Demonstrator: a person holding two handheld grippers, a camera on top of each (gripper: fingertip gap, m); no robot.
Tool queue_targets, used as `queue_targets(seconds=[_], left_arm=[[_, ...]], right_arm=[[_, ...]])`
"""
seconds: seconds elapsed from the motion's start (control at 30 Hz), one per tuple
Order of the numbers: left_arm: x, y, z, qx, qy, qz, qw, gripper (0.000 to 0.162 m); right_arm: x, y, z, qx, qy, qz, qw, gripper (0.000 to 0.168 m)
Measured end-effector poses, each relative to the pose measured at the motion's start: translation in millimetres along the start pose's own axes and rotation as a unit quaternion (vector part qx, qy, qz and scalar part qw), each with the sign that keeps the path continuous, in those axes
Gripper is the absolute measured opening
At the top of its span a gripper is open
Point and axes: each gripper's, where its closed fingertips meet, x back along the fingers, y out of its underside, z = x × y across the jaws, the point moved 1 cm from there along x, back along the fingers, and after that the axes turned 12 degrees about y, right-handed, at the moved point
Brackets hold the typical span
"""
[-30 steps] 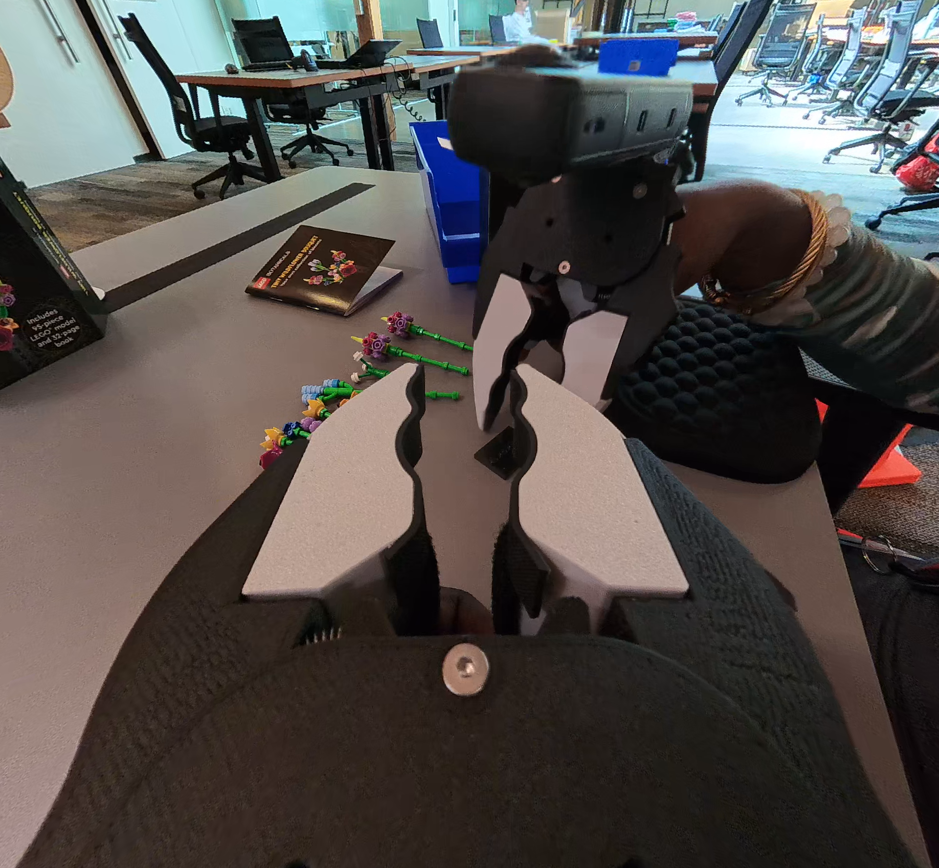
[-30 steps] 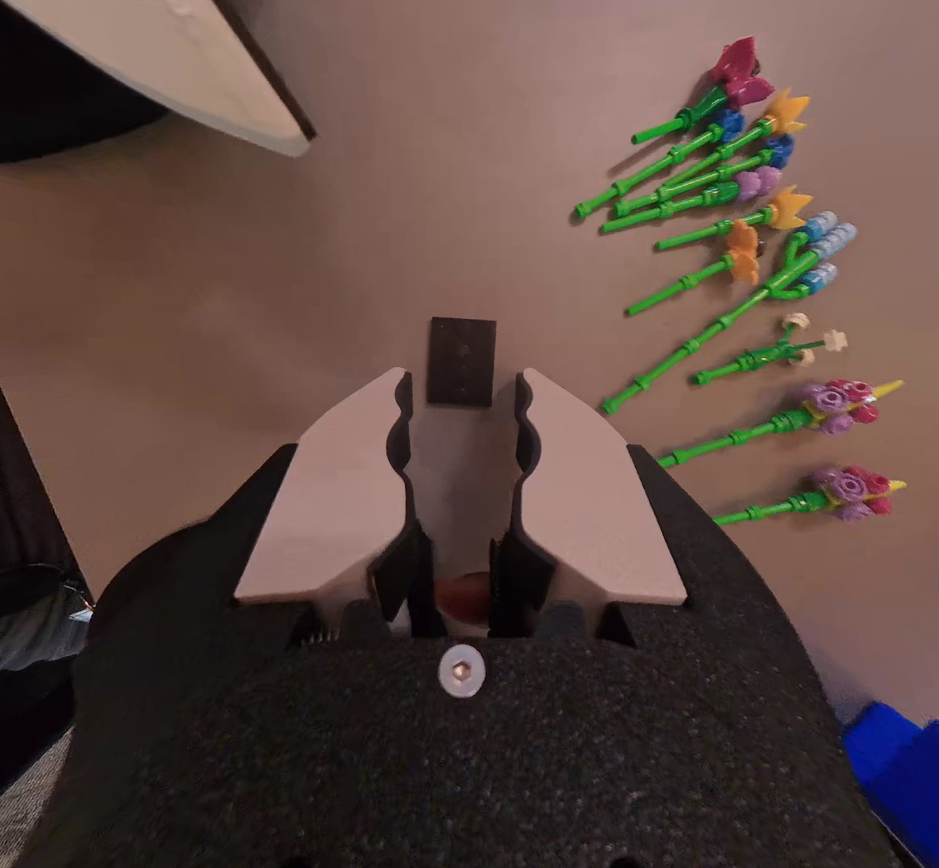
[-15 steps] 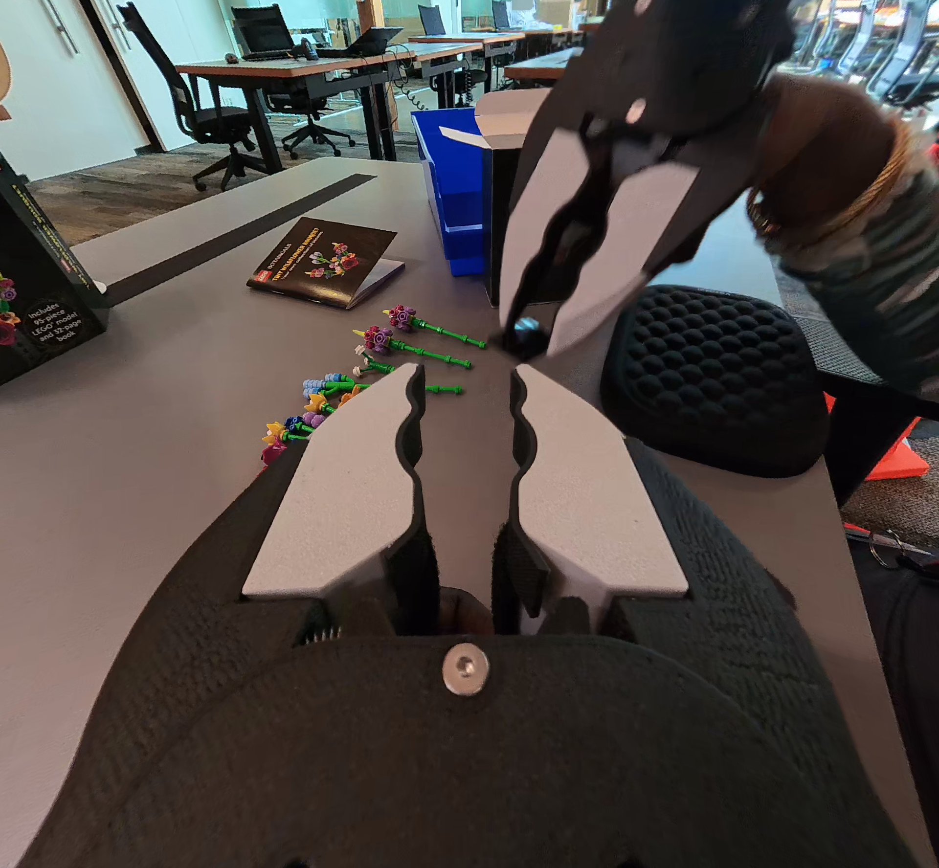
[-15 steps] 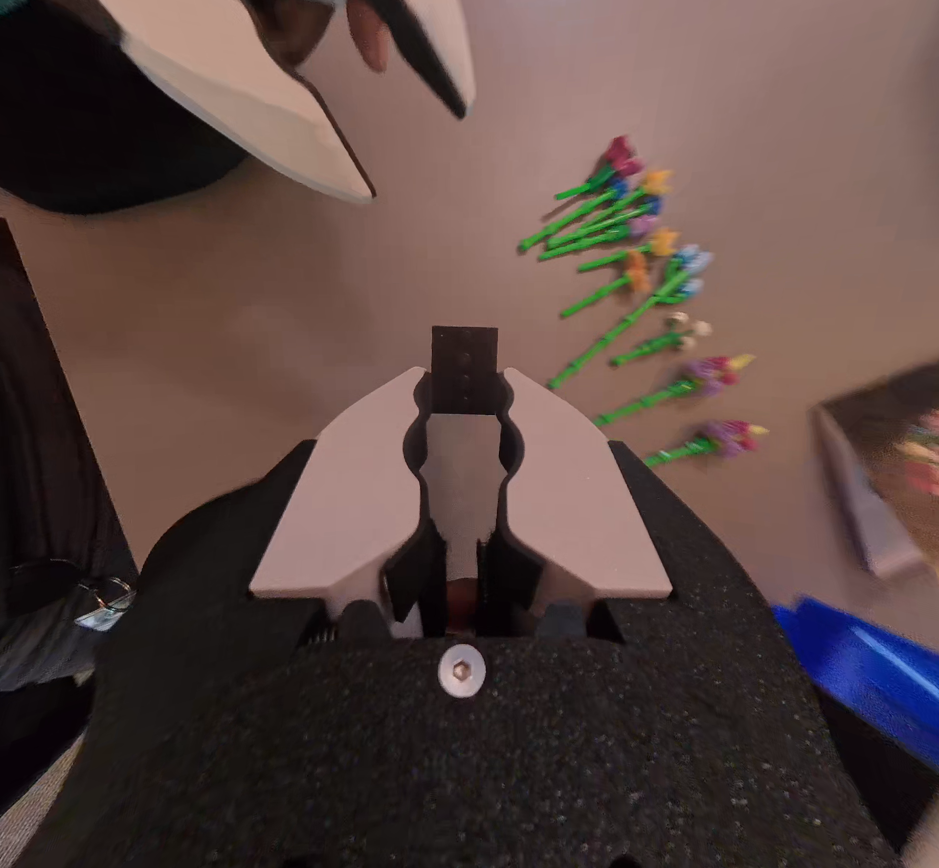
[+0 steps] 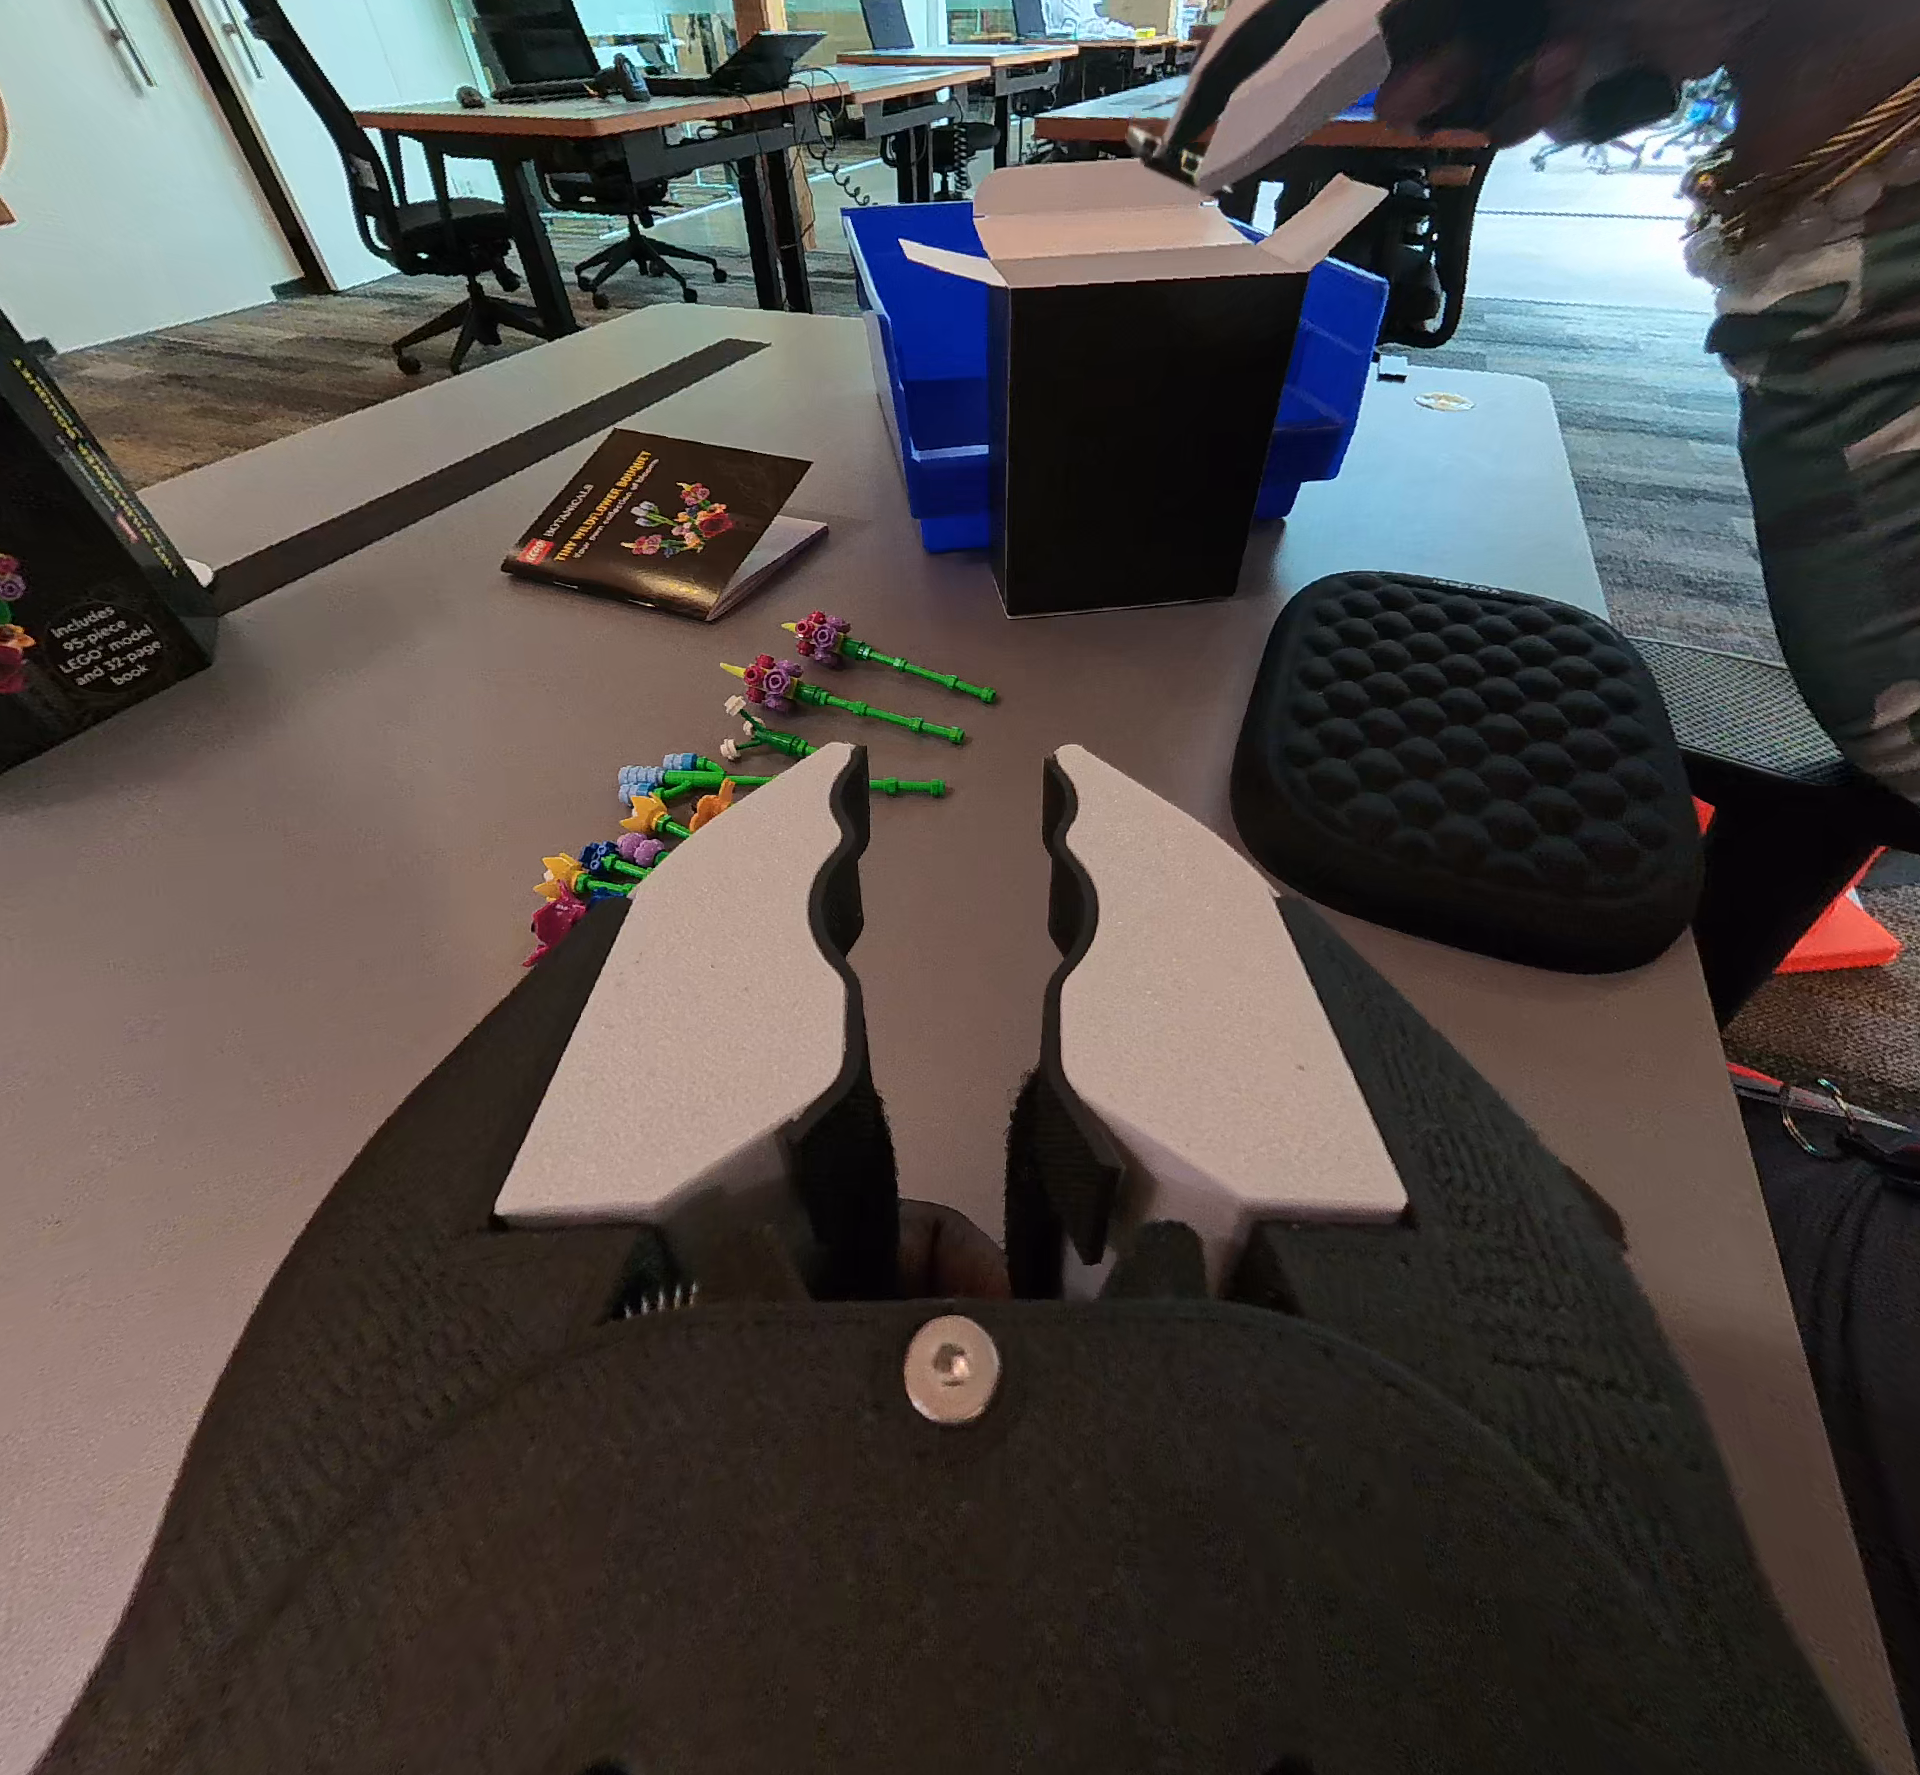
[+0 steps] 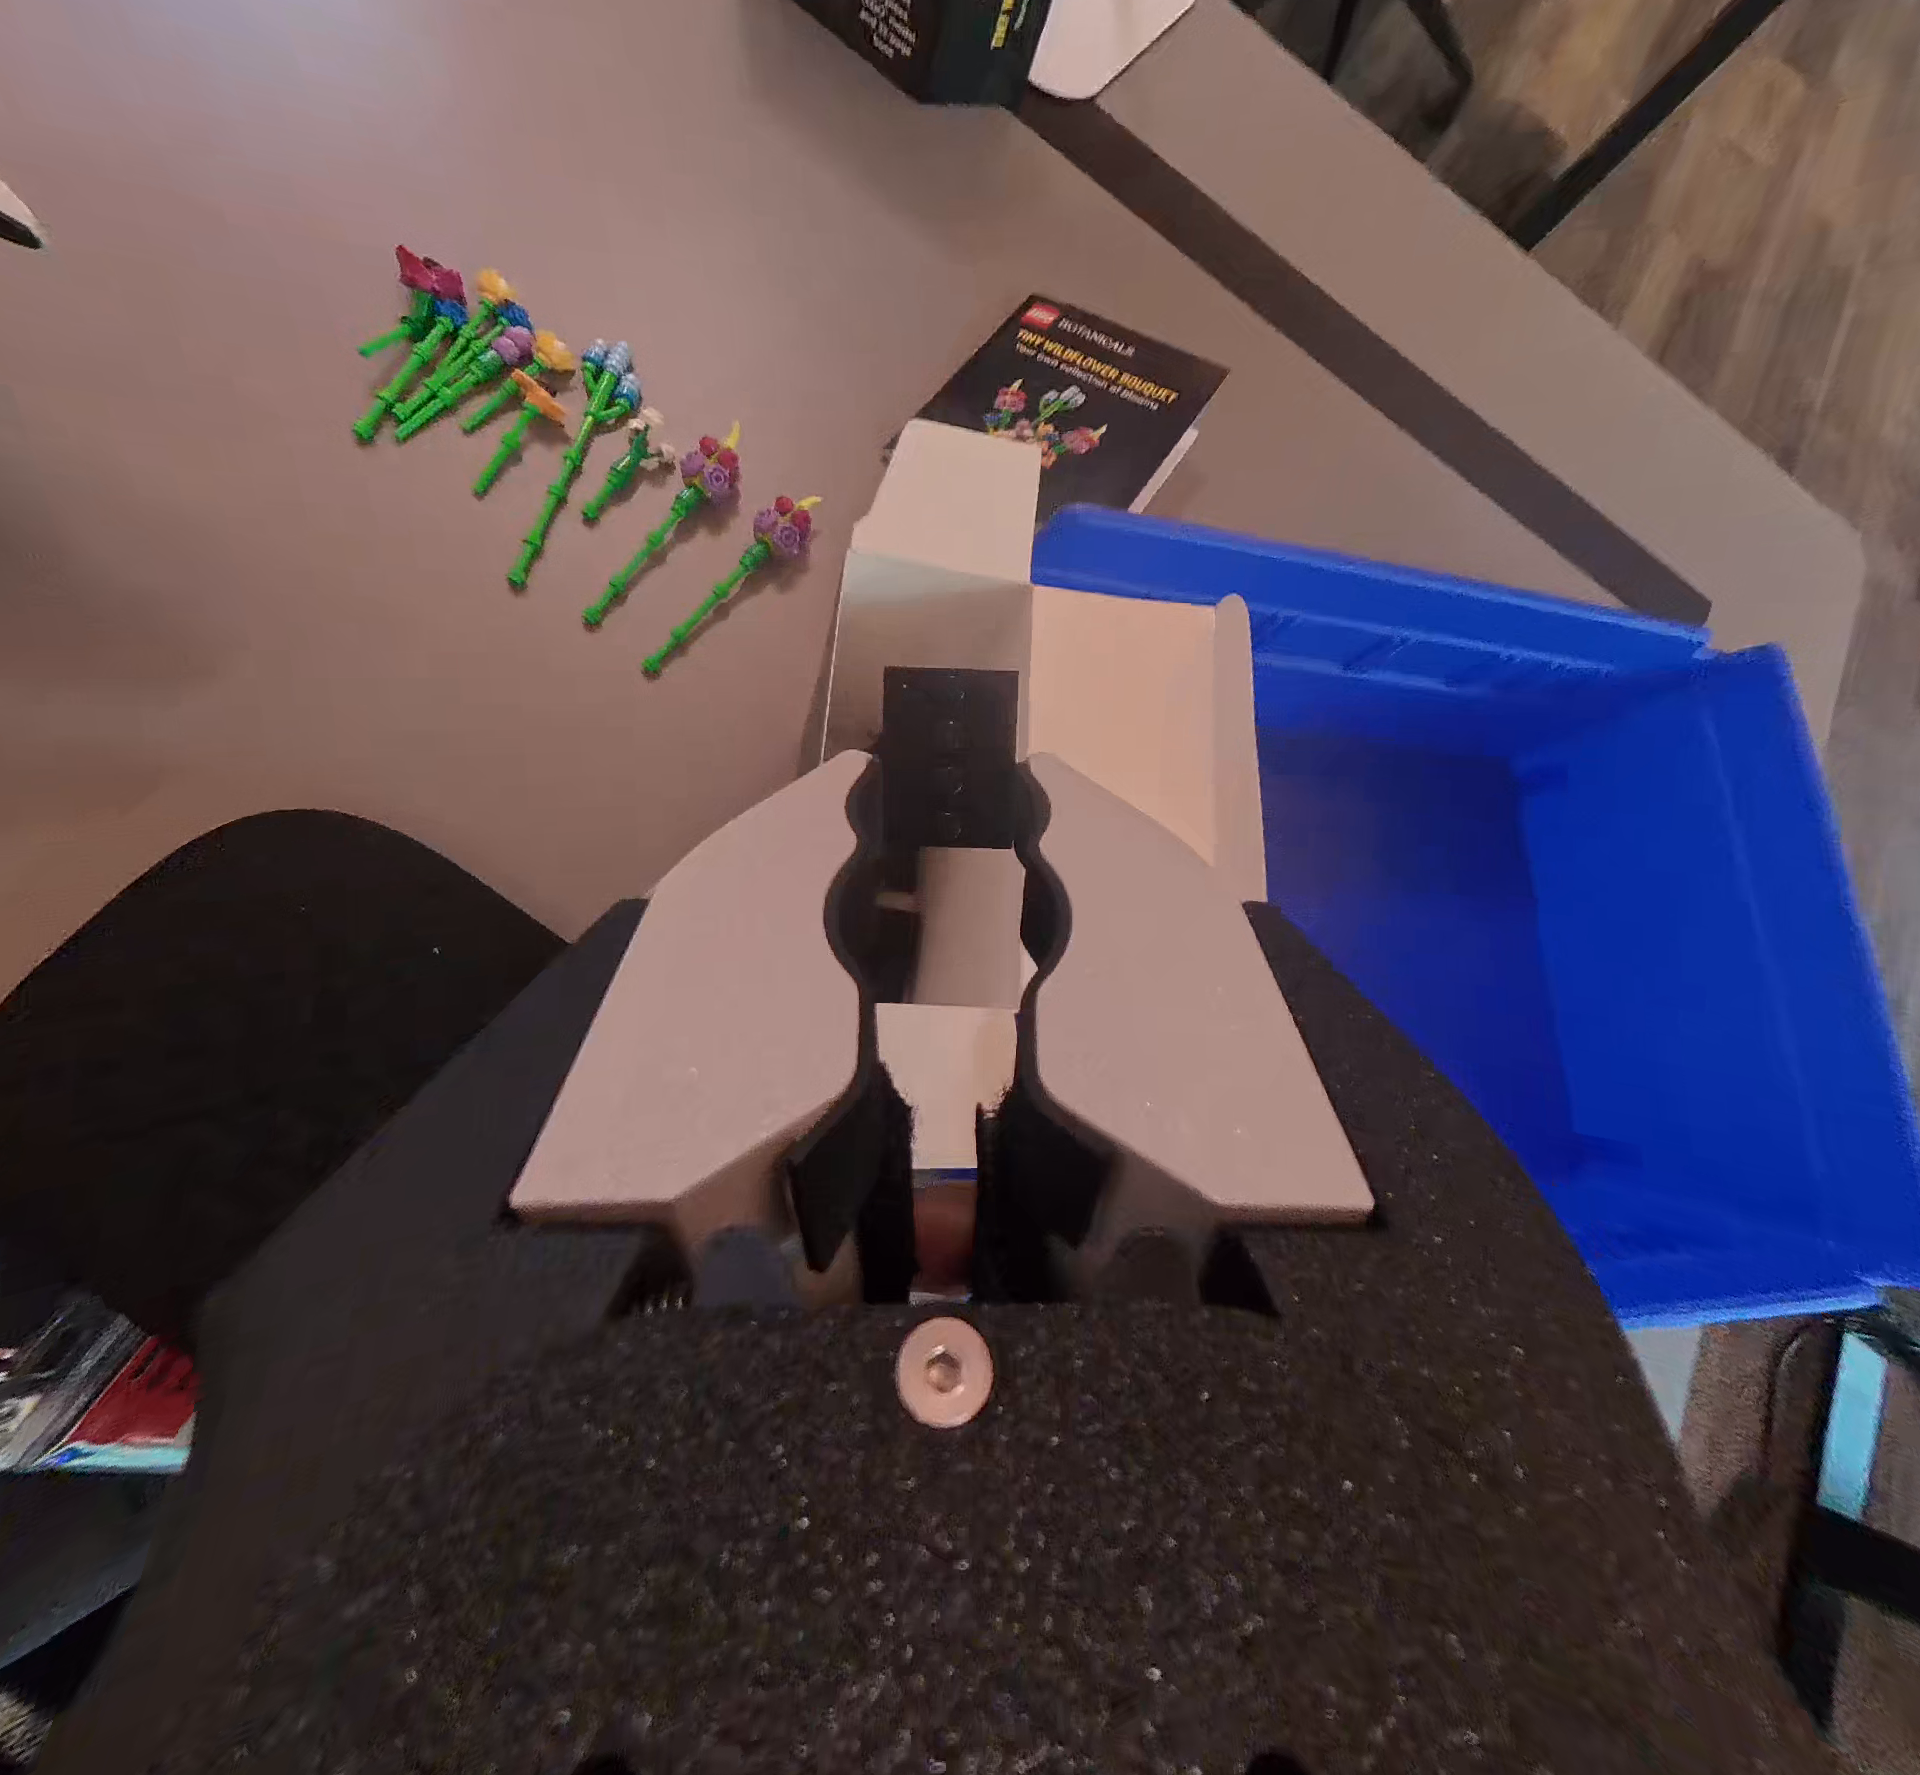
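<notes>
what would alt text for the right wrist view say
The right gripper holds a small black studded plate in its jaws above an open black box, beside a blue bin. Toy brick flowers lie on the grey table.

My right claw [image 6: 948,769] has pale grey fingers on speckled black foam and pinches a black studded plate [image 6: 949,757]. At two o'clock the bin [image 6: 1538,852] is bright blue; the box [image 6: 1122,676] is white inside. At eleven o'clock, green-stemmed flowers [image 6: 582,437] bloom purple, orange, blue, magenta on my grey-beige table [image 6: 312,634].
</notes>
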Motion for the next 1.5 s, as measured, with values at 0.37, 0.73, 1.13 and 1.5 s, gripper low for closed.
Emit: queue_targets(seconds=[0.37, 0.73, 1.13, 1.5], left_arm=[[0, 0, 0, 0.0, 0.0, 0.0, 1.0, 0.032], [0, 1, 0, 0.001, -0.001, -0.001, 1.0, 0.032], [100, -35, -90, 0.105, -0.327, 0.239, 0.908, 0.138], [63, -37, -56, 0.022, -0.221, 0.168, 0.96, 0.028]], right_arm=[[-6, 4, 3, -0.013, 0.003, -0.01, 1.0, 0.027], [4, -9, -1, -0.001, 0.007, 0.021, 1.0, 0.031], [18, -71, -39, 0.033, -0.012, 0.211, 0.977, 0.109], [44, -95, -37, 0.023, 0.014, 0.322, 0.946, 0.025]])
